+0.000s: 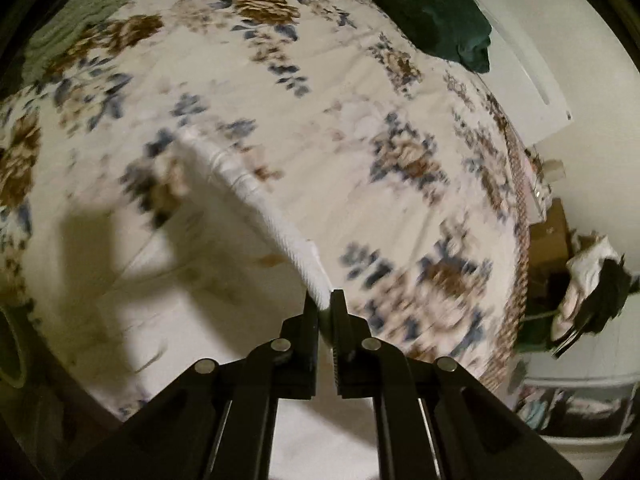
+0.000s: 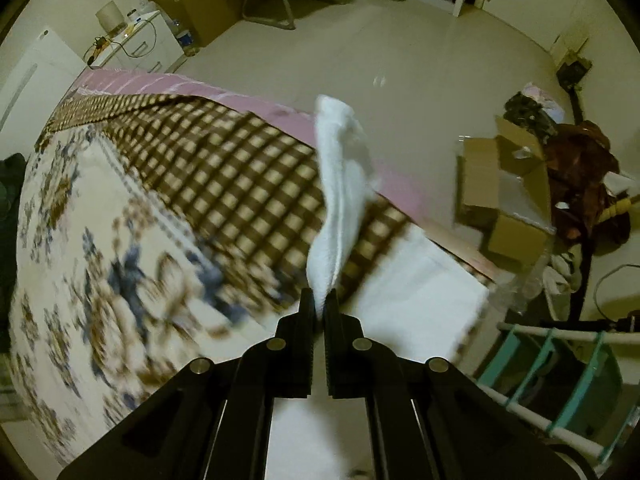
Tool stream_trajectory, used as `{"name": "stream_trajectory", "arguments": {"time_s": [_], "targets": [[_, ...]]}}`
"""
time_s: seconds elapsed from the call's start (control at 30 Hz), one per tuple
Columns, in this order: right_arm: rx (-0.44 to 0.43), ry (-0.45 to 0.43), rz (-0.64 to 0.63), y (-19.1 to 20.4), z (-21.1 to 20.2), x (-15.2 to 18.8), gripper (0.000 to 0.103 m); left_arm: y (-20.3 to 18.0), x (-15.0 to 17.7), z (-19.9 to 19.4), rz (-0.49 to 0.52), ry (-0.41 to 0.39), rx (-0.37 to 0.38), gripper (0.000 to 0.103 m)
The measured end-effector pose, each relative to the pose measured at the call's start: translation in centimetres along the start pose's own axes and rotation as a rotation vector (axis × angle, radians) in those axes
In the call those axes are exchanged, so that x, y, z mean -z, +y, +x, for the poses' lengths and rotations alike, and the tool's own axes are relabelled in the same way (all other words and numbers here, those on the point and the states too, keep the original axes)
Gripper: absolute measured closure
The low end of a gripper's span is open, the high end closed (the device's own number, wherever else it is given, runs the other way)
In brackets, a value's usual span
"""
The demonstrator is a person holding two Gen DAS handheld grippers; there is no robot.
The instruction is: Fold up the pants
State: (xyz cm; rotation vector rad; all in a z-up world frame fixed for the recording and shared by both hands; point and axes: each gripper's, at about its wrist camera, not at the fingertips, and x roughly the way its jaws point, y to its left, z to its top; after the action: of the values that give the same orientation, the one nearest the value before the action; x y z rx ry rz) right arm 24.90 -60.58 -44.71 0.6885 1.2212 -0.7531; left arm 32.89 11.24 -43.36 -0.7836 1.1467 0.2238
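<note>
Spreading across most of both views: a bed [image 1: 240, 92] under a cream bedspread [image 1: 352, 128] printed with brown and blue flowers, quilted-looking, blurred by motion. Bordered along the edge by a brown-and-cream checked band [image 2: 224, 172], then a pink strip [image 2: 168, 84], in the upper middle of the right wrist view. Beyond that, pale bare floor [image 2: 400, 60], smooth and faintly shiny.

Lying over the bed in the lower left of the left wrist view: white pants [image 1: 224, 288], soft and thick, with a ribbed, stitched edge [image 1: 256, 196] running diagonally from frame centre down to the lower middle, straight into the left gripper [image 1: 325, 300]. Long axis, judging by that edge: up-left away from the fingers. In the right wrist view, the same white cloth rising as a narrow folded strip [image 2: 340, 184] from the right gripper [image 2: 319, 300] toward the upper middle, hanging limp over the checked band, with a flat white panel [image 2: 416, 292] spread to the lower right.

Fingers on both sides: black, ridged on the inner faces, closed to a thin slit and clamped on white fabric. Equally near, each already pinching its own bit of edge. Probably a carry-over fold pending, hinging on keeping both pinched edges level.

Smaller things: dark green cloth [image 1: 432, 4] at upper right of the left view; cardboard boxes [image 2: 504, 184] at right of the right view.
</note>
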Motion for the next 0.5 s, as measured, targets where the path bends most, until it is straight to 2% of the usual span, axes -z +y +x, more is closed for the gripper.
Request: {"name": "stream_trajectory", "arguments": {"time_s": [0.1,0.27,0.37,0.5], "targets": [[0.060,-0.017,0.027,-3.8,0.0,3.6,0.099,4.6,3.4,1.1,-0.025,0.040,-0.041,0.100],[0.123,0.052,0.048,-9.2,4.2,9.2,0.099,11.1,7.6,5.5,-0.062,0.106,-0.132,0.099],[0.138,0.078,0.051,-10.8,6.7,11.4,0.099,13.8,9.5,7.7,-0.086,0.139,-0.169,0.099],[0.151,0.080,0.016,-11.4,9.6,12.9,0.099,15.3,11.1,9.1,-0.076,0.160,-0.194,0.099]]}}
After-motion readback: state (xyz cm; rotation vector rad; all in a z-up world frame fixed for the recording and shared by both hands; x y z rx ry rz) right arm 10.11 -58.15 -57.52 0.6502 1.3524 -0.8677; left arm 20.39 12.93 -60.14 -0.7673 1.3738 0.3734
